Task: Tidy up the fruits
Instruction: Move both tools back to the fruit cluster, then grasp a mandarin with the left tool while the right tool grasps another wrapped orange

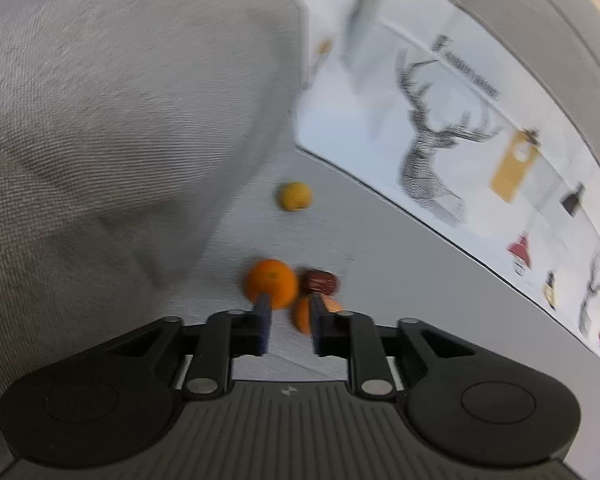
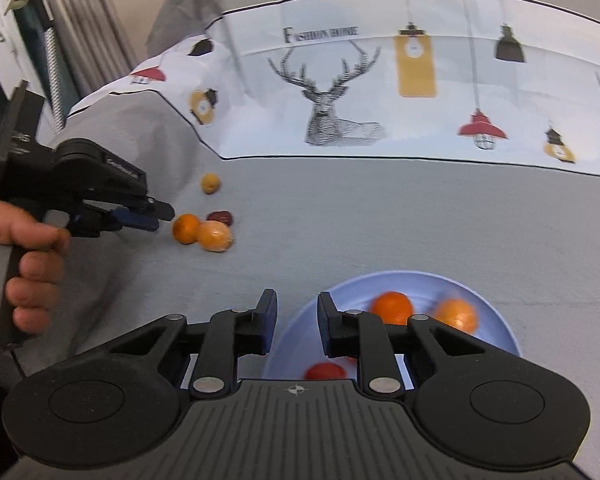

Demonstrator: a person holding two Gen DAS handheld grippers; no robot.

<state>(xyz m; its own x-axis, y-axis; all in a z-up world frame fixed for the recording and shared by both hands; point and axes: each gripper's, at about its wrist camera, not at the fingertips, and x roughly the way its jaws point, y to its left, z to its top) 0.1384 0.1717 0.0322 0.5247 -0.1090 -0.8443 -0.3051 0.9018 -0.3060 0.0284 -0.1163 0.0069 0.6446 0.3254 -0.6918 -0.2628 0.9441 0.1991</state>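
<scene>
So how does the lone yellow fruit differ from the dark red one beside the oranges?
The yellow fruit is pale and round; the dark red fruit is brownish-red and oblong. The yellow fruit lies alone, while the dark red fruit sits right beside two oranges. Both are small, both lie on the grey cloth, and both are outside the blue plate.
</scene>
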